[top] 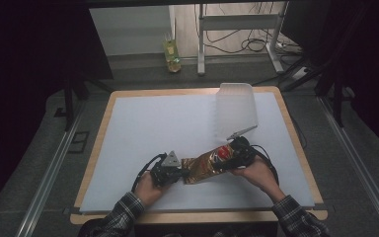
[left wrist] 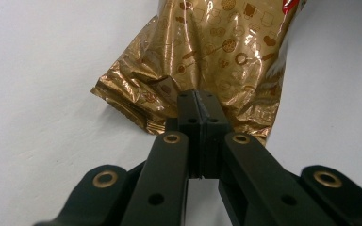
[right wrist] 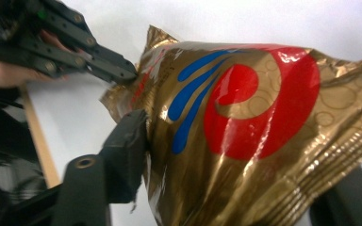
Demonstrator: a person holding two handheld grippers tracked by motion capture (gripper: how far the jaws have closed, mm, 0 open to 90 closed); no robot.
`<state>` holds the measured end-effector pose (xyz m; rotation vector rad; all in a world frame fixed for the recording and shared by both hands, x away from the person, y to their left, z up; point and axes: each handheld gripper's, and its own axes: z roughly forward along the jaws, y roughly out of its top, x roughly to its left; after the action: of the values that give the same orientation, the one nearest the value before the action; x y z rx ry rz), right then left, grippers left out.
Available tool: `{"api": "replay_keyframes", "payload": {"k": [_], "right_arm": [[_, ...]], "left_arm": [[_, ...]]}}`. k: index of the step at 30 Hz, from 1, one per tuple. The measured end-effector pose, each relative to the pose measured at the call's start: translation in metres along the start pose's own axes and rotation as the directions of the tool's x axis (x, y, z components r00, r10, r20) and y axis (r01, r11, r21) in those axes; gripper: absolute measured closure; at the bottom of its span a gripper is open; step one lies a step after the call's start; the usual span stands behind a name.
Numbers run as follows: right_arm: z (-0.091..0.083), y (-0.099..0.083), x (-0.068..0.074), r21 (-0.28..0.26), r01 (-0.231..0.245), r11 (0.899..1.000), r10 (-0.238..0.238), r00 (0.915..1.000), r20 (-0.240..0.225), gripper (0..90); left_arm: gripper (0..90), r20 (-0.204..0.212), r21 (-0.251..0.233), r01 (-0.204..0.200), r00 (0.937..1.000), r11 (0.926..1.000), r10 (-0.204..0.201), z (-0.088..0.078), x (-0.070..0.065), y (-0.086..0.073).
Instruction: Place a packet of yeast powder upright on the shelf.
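A gold foil snack bag (top: 205, 165) with a red and blue logo lies on the white mat (top: 153, 128) near the front edge. My left gripper (top: 180, 174) is shut on the bag's crimped left end; in the left gripper view the jaws (left wrist: 199, 101) meet on the wrinkled seam of the bag (left wrist: 217, 42). My right gripper (top: 227, 160) is at the bag's other end. In the right gripper view the bag (right wrist: 264, 117) bulges between its jaws (right wrist: 238, 160). One fingertip (right wrist: 132, 132) presses its side and the other is mostly hidden beneath it. The left gripper (right wrist: 122, 70) pinches the far corner there.
A clear plastic tray (top: 235, 109) stands tilted on the mat's far right, just behind the right gripper. The wooden table edge (top: 197, 216) runs along the front. A bottle (top: 171, 54) and table legs stand on the floor beyond.
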<state>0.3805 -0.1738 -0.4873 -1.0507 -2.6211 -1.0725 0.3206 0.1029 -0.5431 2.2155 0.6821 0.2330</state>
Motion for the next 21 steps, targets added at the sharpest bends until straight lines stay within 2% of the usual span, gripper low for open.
{"api": "replay_keyframes", "payload": {"k": [1,3,5,8,11,12,13,15,18,21], "right_arm": [[0.0013,0.0027,-0.0027,-0.006,-0.034,0.999,0.034,0.9985,-0.042,44.3],[0.0024,0.0043,-0.0035,-0.004,-0.049,0.999,0.048,0.9972,-0.057,44.6],[0.0031,0.0049,-0.004,-0.005,-0.046,0.999,0.046,0.997,-0.062,45.2],[0.0043,0.0064,-0.0036,-0.006,-0.065,0.998,0.064,0.9967,-0.05,52.9],[0.002,0.0071,-0.0023,-0.019,-0.05,0.999,0.048,0.9968,-0.064,60.0],[0.0008,0.0077,-0.0007,-0.026,-0.043,0.999,0.041,0.9969,-0.068,62.3],[0.0008,0.0077,-0.0007,-0.026,-0.043,0.999,0.041,0.9969,-0.068,62.3],[-0.0011,0.009,0.0023,-0.037,-0.022,0.999,0.02,0.9974,-0.07,64.7],[-0.002,0.0099,0.0036,-0.041,-0.01,0.999,0.007,0.9973,-0.072,65.7],[-0.004,0.0113,0.006,-0.043,0.008,0.999,-0.012,0.997,-0.077,67.1]], "left_arm": [[89.8,0.0,0.0,0.001,1.0,1.0,-0.001,0.0,0.0,0.0],[89.8,0.001,0.0,0.002,1.0,1.0,-0.002,0.0,0.0002,0.0002],[89.7,0.001,0.012,-0.011,0.9999,0.9999,0.011,-0.0009,0.0012,0.0003],[89.6,-0.003,0.0,0.004,1.0,1.0,-0.004,-0.0002,-0.0004,0.0],[87.4,-0.011,0.009,-0.007,0.9999,0.9999,0.007,-0.0016,0.0006,0.0001],[85.2,-0.011,-0.002,0.005,0.9999,1.0,-0.005,-0.0012,0.0003,-0.0002],[85.2,-0.012,0.006,-0.003,0.9999,1.0,0.003,-0.0021,0.0012,-0.0002],[81.9,-0.009,0.002,0.019,0.9998,0.9998,-0.019,-0.0033,0.0017,0.0001],[78.2,0.004,0.007,0.025,0.9997,0.9997,-0.025,-0.0057,0.0035,-0.0003],[70.9,0.014,-0.004,0.05,0.9987,0.9988,-0.05,-0.0084,0.0043,-0.0006]]}}
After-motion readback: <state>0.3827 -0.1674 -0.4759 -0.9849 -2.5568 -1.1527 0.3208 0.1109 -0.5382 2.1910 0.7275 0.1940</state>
